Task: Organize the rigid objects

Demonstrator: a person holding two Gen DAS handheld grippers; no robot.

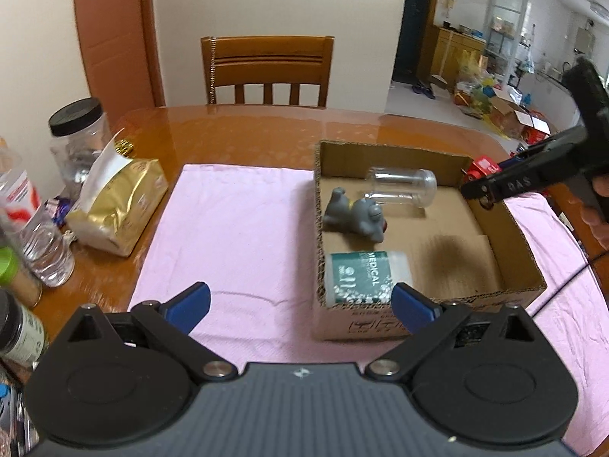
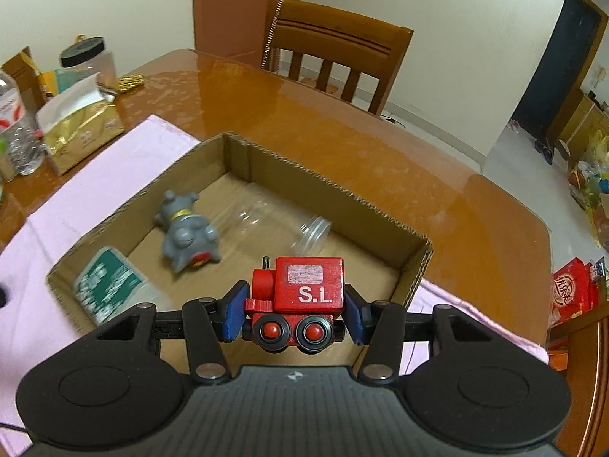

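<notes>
1. A red toy train (image 2: 300, 297) is clamped between the jaws of the right gripper (image 2: 295, 314), above the near end of an open cardboard box (image 2: 335, 186).
2. The left gripper (image 1: 300, 304) is held with jaws wide apart and empty, over a pink cloth (image 1: 236, 221) on the table (image 1: 243, 129).
3. A grey toy animal (image 1: 356, 215), a clear jar (image 1: 403, 186) and a green-labelled bottle (image 1: 361, 274) are seen lying inside the box.

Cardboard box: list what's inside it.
The box holds a grey toy animal, a clear jar on its side and a green-labelled bottle in the near corner. The near wall covers the bottle's lower end.
</notes>
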